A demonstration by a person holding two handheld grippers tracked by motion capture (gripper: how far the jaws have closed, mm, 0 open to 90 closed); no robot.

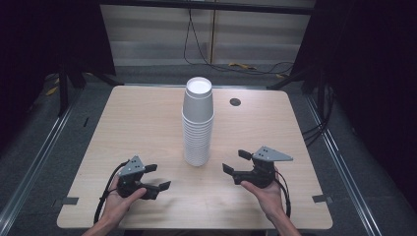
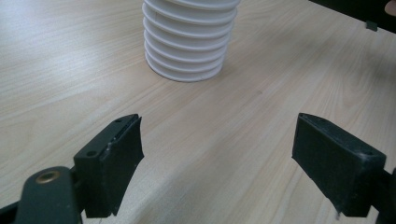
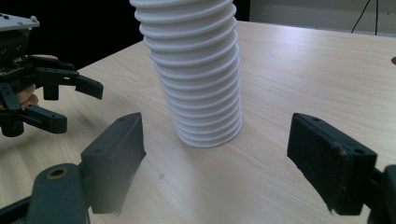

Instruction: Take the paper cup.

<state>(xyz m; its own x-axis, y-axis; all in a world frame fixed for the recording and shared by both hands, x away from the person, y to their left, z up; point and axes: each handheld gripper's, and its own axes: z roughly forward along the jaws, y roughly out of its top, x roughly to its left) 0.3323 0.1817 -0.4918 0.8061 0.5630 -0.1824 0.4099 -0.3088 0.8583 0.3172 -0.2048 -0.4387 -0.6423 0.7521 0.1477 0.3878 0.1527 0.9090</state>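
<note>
A tall, ribbed stack of white paper cups (image 1: pixel 198 123) stands upside down mid-table on pale wood-grain laminate (image 1: pixel 137 128), flanked by the left gripper (image 1: pixel 158 177) and right gripper (image 1: pixel 236 161), matte black jaws spread wide, empty.

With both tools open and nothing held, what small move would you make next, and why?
Probably ease the right tool forward toward the cup stack, keeping its jaws open. The stack stands upright mid-table, apart from both tools, and in the right gripper view it already sits between the jaws, so that tool looks better lined up than the left tool.
</note>
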